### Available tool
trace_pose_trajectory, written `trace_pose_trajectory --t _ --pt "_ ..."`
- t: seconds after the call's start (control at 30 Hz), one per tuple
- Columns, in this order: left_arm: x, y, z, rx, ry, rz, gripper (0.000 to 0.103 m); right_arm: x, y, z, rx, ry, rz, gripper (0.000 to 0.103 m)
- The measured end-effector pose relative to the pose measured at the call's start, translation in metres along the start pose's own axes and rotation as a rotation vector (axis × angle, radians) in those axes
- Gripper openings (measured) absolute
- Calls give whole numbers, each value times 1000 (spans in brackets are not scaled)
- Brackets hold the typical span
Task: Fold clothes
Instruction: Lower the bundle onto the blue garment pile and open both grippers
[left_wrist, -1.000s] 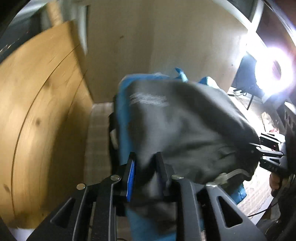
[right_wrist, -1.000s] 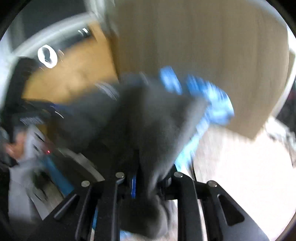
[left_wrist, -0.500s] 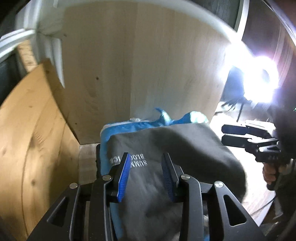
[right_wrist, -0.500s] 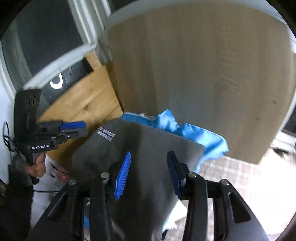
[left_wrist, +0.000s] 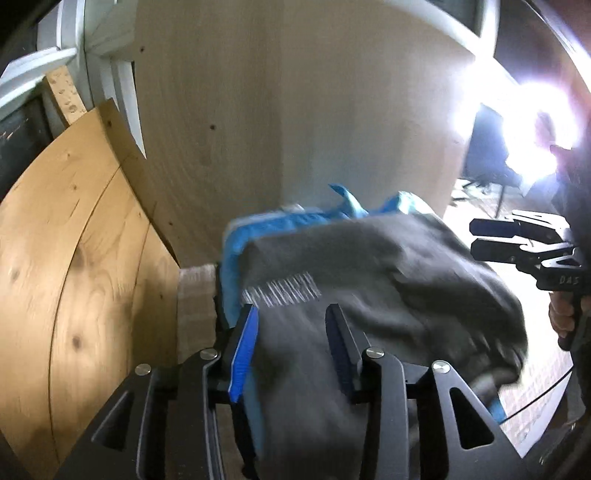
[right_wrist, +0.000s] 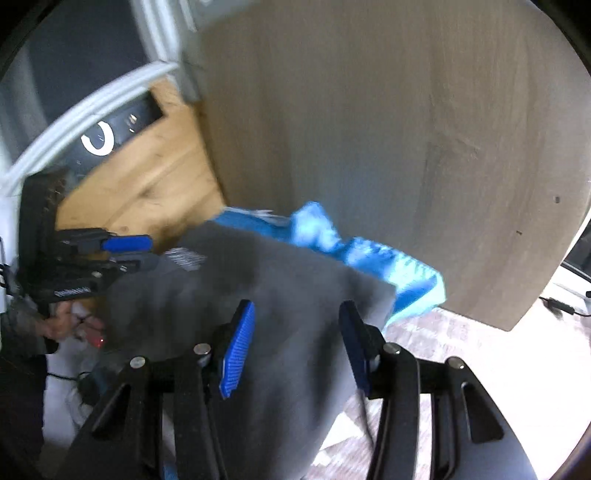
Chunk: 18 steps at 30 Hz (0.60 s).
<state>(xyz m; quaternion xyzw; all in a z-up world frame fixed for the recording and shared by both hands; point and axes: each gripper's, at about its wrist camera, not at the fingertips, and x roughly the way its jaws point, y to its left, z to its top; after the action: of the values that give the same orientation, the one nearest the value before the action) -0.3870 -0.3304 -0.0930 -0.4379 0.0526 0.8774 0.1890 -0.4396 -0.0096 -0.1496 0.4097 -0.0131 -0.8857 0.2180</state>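
We are looking at a grey garment (left_wrist: 369, 295) lying folded on top of a blue garment (left_wrist: 266, 225), both just in front of the pale wooden panel (left_wrist: 295, 110). Our left gripper (left_wrist: 291, 325) is hanging over the grey garment with its fingers spread apart, holding nothing. Our right gripper (right_wrist: 295, 332) is hovering over the same cloth, fingers likewise apart and gripping nothing. A yellower wooden board (left_wrist: 74, 258) is leaning left of the panel.
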Motion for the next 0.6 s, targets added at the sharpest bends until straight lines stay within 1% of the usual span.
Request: trace_pose_trajectory --t 0.07,0.1,0.2,0.23,0.27,0.33,0.4,0.47,0.53,0.6 --pt "-1 -8 -19 2 22 -1 40 -11 13 -16 -23 -8 4 47" --pt "0 -11 -30 0 38 4 41 -13 15 -28 -29 2 -7 47" --pt "7 -7 -51 -38 74 8 42 -6 23 -60 -36 50 -37 58" --pt "3 -4 -55 -63 78 15 43 -8 23 -72 -53 62 -63 58" --pt "-3 -3 -56 -76 70 29 42 -11 24 -81 -65 69 -86 58" --pt "-16 0 -57 -96 44 57 40 -23 26 -89 -54 51 -112 58" --pt "-35 -9 -54 -87 -7 38 41 -44 21 -91 -4 11 -82 58" --pt "-49 -22 -51 -68 -45 18 43 -57 22 -90 17 -24 -49 58" --pt "-44 -35 -52 -39 -41 -13 44 -62 26 -89 22 -42 -19 58" --pt "-28 -46 -57 -13 -5 -51 44 -49 34 -91 12 -20 29 58"
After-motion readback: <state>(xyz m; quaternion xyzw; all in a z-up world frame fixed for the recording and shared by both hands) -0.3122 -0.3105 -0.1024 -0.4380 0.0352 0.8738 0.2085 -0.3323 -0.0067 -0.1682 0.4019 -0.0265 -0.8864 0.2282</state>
